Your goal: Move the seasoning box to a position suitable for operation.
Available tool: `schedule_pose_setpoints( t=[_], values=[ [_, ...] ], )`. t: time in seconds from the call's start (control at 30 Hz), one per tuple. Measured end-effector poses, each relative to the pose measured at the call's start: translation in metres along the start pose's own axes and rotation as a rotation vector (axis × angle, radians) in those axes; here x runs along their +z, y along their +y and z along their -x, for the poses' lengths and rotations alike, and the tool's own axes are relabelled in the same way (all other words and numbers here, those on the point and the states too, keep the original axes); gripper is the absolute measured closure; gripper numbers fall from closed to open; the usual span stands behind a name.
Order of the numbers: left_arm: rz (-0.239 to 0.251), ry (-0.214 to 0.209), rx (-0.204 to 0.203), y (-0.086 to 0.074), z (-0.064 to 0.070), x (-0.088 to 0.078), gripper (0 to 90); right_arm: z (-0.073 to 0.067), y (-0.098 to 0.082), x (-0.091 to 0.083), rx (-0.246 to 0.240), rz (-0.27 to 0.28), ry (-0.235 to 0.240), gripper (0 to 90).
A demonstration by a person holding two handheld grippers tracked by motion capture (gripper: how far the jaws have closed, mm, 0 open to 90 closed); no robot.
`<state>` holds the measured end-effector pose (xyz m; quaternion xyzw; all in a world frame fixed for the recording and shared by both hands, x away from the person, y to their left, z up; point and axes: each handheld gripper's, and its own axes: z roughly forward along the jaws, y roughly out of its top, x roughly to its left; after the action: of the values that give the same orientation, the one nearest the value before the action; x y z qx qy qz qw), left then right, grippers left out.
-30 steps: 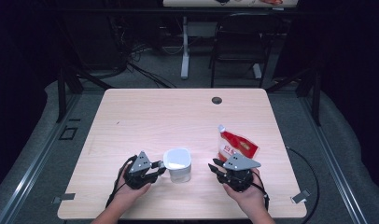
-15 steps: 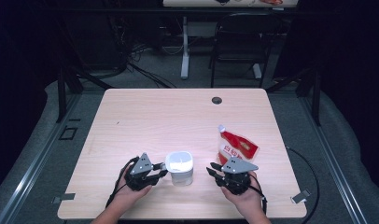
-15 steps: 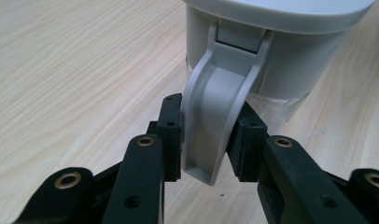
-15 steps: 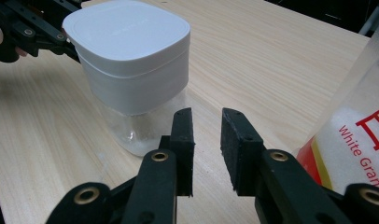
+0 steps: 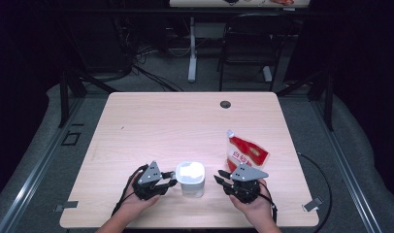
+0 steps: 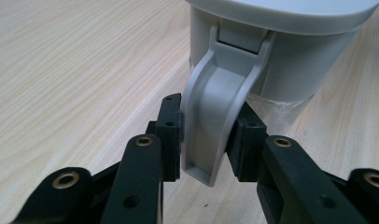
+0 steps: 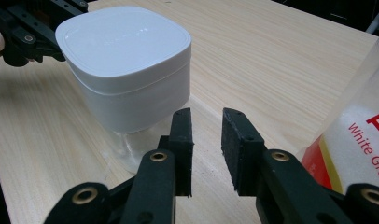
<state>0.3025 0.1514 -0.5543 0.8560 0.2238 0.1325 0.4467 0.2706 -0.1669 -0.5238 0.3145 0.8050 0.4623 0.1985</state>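
A white container [image 5: 190, 177] with a square rounded lid and a clear base stands near the table's front edge. My left gripper [image 5: 172, 178] comes at it from the left. In the left gripper view that gripper [image 6: 208, 135] is shut on the container's grey handle [image 6: 220, 107], a pad pressing on each side. My right gripper [image 5: 219, 175] is just right of the container and open. In the right gripper view its jaws [image 7: 206, 140] have nothing between them, and the container [image 7: 131, 79] sits just beyond. A red and white sugar pouch [image 5: 247, 154] lies behind the right gripper.
The pouch [image 7: 355, 135] rises close on the right in the right gripper view, where the left gripper [image 7: 24, 32] shows behind the container. A round cable hole [image 5: 225, 104] sits at the table's far edge. A chair [image 5: 248, 48] stands beyond the wooden table [image 5: 175, 126].
The white container has shifted slightly toward the front edge, and the right gripper has drawn back a little the same way. The left gripper keeps its hold on the handle.
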Motion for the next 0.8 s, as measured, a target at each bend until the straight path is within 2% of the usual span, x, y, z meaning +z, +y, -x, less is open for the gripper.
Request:
schedule_pose_setpoints(
  t=[0.03, 0.07, 0.1, 0.2, 0.43, 0.53, 0.63, 0.7, 0.8],
  values=[
    [0.000, 0.000, 0.000, 0.000, 0.000, 0.000, 67.2, 0.000, 0.000, 0.000, 0.000, 0.000, 0.001, 73.9],
    [0.003, 0.013, -0.025, -0.001, -0.001, 0.000, 64.1, 0.000, 0.000, 0.000, -0.001, 0.001, 0.001, 73.9],
    [0.001, 0.012, -0.027, -0.001, -0.002, -0.001, 63.2, 0.000, 0.000, 0.000, -0.001, 0.001, 0.002, 73.9],
    [0.000, 0.012, -0.040, -0.001, -0.002, -0.001, 62.2, 0.000, -0.001, 0.001, 0.001, 0.001, 0.005, 73.8],
    [-0.003, 0.013, -0.042, -0.002, -0.001, -0.004, 63.3, 0.000, -0.001, 0.000, 0.004, 0.002, 0.005, 73.3],
    [-0.008, 0.027, -0.067, -0.001, -0.001, -0.006, 61.3, 0.000, -0.001, 0.001, 0.003, 0.002, 0.006, 72.8],
    [0.004, 0.045, -0.074, -0.001, 0.001, -0.009, 58.3, 0.000, -0.001, 0.000, 0.002, 0.004, 0.008, 72.6],
    [0.007, 0.048, -0.079, 0.000, 0.001, -0.011, 56.8, 0.000, -0.001, 0.000, 0.002, 0.003, 0.008, 72.5],
    [0.011, 0.038, -0.107, 0.002, 0.001, -0.014, 54.1, 0.000, -0.001, 0.000, 0.006, 0.005, 0.007, 72.6]
  ],
)
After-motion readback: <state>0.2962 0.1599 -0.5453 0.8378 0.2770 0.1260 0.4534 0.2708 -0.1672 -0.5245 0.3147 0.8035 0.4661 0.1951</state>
